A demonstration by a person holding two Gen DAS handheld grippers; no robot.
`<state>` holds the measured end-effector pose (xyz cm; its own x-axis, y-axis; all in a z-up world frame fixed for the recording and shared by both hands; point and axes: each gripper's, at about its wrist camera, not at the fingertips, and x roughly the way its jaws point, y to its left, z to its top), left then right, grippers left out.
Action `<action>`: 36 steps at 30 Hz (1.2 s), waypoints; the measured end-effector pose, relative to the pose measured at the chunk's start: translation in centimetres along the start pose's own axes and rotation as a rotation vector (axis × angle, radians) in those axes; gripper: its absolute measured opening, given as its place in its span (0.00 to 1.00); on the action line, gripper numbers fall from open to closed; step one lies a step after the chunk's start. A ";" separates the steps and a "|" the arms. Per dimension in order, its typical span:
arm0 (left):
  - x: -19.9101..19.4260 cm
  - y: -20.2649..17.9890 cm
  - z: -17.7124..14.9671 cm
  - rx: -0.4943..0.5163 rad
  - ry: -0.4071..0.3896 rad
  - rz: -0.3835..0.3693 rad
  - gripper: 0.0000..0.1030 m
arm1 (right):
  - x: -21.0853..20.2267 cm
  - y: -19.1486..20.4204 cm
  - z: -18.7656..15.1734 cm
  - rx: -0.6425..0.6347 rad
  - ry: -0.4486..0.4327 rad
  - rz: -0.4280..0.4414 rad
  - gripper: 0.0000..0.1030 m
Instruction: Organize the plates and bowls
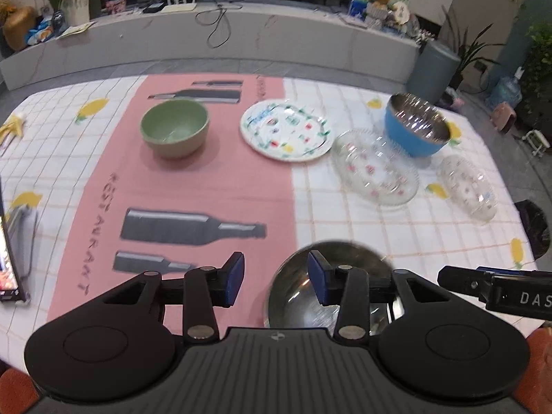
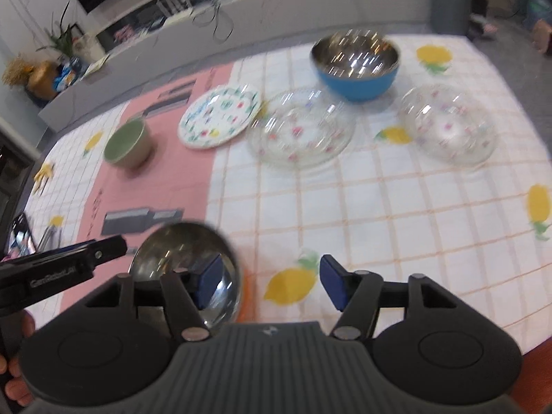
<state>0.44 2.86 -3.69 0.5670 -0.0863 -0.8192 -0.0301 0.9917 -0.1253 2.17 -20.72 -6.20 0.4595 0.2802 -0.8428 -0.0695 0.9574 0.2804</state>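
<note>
My left tool point(image 1: 276, 281) and right tool point(image 2: 270, 281) both gape, holding nothing, flanking the steel bowl point(image 2: 186, 262) on the worktop point(image 2: 379, 207). Left view alone reads "RESTAURANT" point(image 1: 98, 231).

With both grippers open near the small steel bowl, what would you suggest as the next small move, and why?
Probably close the left gripper on the rim of the small shiny steel bowl. Its right finger sits inside the bowl and its left finger outside, so the rim appears to lie between them, while the right gripper holds nothing.
</note>
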 end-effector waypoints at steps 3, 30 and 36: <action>-0.5 -0.9 0.9 -0.011 -0.061 -0.017 0.47 | -0.6 -1.2 0.7 0.026 -0.032 -0.024 0.61; 4.6 -11.4 14.4 0.078 -0.084 -0.143 0.48 | -1.4 -9.3 12.9 0.151 -0.168 -0.171 0.61; 7.8 -12.3 16.4 0.073 -0.068 -0.155 0.49 | 0.5 -10.5 15.8 0.163 -0.161 -0.189 0.61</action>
<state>18.72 -8.48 0.62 0.6144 -0.2349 -0.7532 0.1208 0.9714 -0.2044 17.09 -31.75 -2.33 0.5859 0.0705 -0.8073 0.1683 0.9639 0.2063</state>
